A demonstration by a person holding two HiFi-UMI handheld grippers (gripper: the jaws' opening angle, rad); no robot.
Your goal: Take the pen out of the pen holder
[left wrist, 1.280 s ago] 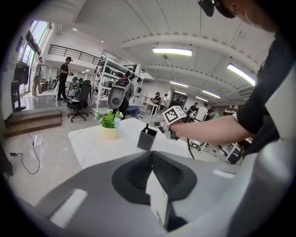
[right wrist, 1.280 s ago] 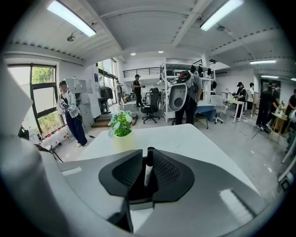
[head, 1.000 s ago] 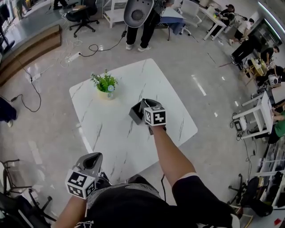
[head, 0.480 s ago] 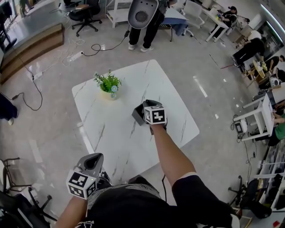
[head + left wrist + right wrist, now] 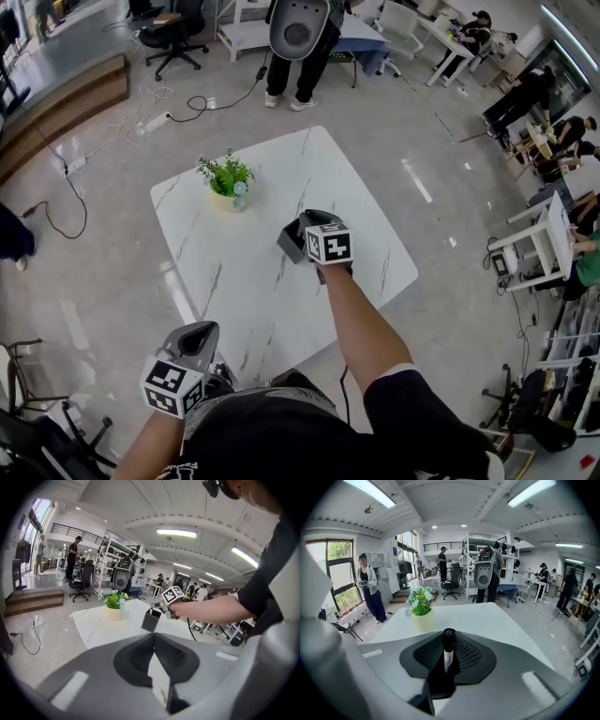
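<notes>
A dark square pen holder [image 5: 289, 244] stands near the middle of the white marble table [image 5: 234, 281]; in the left gripper view the pen holder [image 5: 151, 620] looks tilted. My right gripper [image 5: 305, 230] is at the holder's right side. Seen along the jaws, my right gripper [image 5: 448, 651] is shut on an upright pen [image 5: 448, 641] with a black cap and white barrel. The pen's lower end is hidden in the dark between the jaws. My left gripper [image 5: 192, 339] hangs low off the table's near edge, close to my body. That left gripper [image 5: 154, 637] is shut and holds nothing.
A small potted plant [image 5: 225, 178] stands at the table's far left. A person [image 5: 300, 37] and office chairs are beyond the far edge, with cables on the floor at left. Desks, shelves and more people fill the right side of the room.
Almost nothing. The right gripper stays at the pen holder and the left gripper stays low. Only the head view has shifted slightly.
</notes>
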